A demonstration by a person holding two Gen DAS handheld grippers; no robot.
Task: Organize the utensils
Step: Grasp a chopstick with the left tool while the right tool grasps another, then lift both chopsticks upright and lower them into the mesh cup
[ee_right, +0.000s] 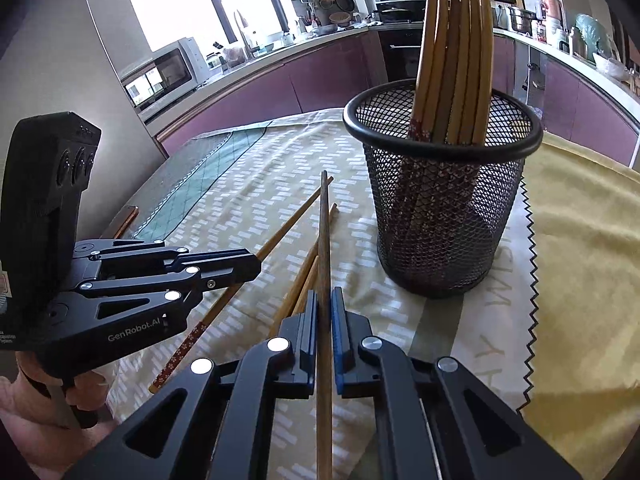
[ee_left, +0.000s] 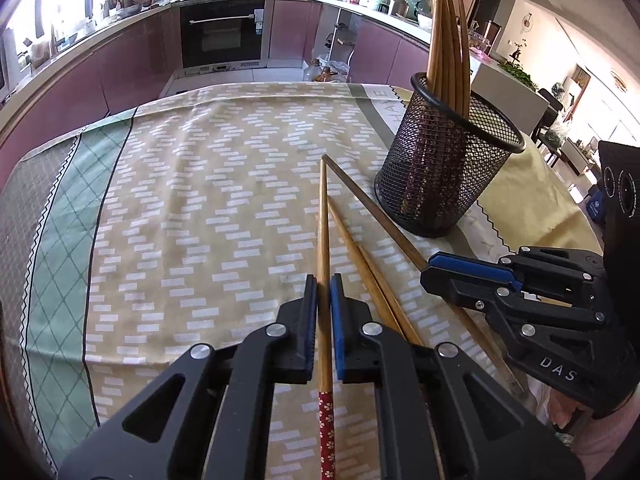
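Note:
My left gripper [ee_left: 324, 284] is shut on a light wooden chopstick [ee_left: 322, 216] with a red flowered end, which lies along the tablecloth. To its right, my right gripper [ee_left: 430, 270] is shut on a dark brown chopstick [ee_left: 372, 208]. The right wrist view shows the same: the right gripper [ee_right: 325, 296] clamps the dark chopstick [ee_right: 325, 232], and the left gripper [ee_right: 258, 266] clamps the flowered chopstick [ee_right: 288, 224]. Two more light chopsticks [ee_left: 360, 256] lie between them. A black mesh holder [ee_left: 440, 168] [ee_right: 440, 208] stands upright just beyond with several chopsticks in it.
A patterned tablecloth [ee_left: 200, 200] covers the table, with a yellow cloth [ee_right: 580, 260] to the holder's right. The table's far edge [ee_left: 240, 90] drops off toward purple kitchen cabinets and an oven [ee_left: 222, 36]. A person's hands hold both gripper handles.

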